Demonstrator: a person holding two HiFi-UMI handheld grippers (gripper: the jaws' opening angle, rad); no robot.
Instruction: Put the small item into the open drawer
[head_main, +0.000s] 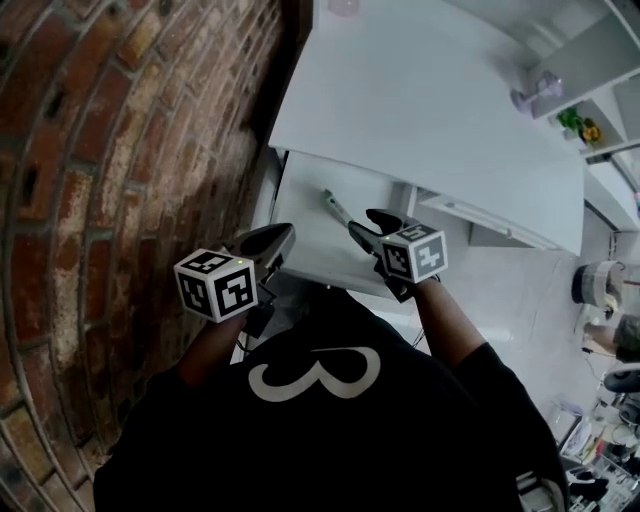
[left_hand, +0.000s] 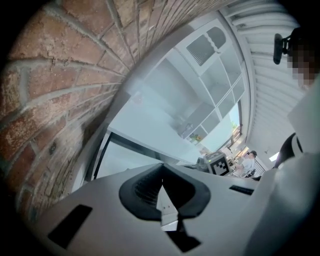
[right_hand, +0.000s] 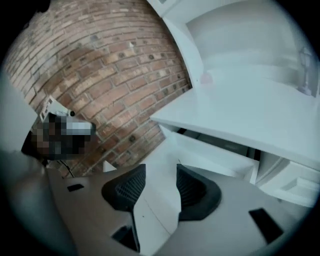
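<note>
A thin greyish small item (head_main: 336, 208) lies inside the open white drawer (head_main: 300, 190) under the desk. My right gripper (head_main: 372, 228) hovers just in front of the item, above the drawer's front part. In the right gripper view its jaws (right_hand: 160, 172) stand apart with nothing between them, and the drawer (right_hand: 205, 152) lies ahead. My left gripper (head_main: 278, 240) hangs at the drawer's left front corner. In the left gripper view its tips (left_hand: 161, 172) meet and hold nothing, and the drawer (left_hand: 125, 157) shows beyond them.
A brick wall (head_main: 110, 150) runs close along the left of the drawer. The white desk top (head_main: 420, 100) overhangs the drawer's back, with a small purple object (head_main: 537, 94) near its right edge. White shelving (head_main: 600, 60) stands at the right, and cluttered things (head_main: 600, 440) sit at lower right.
</note>
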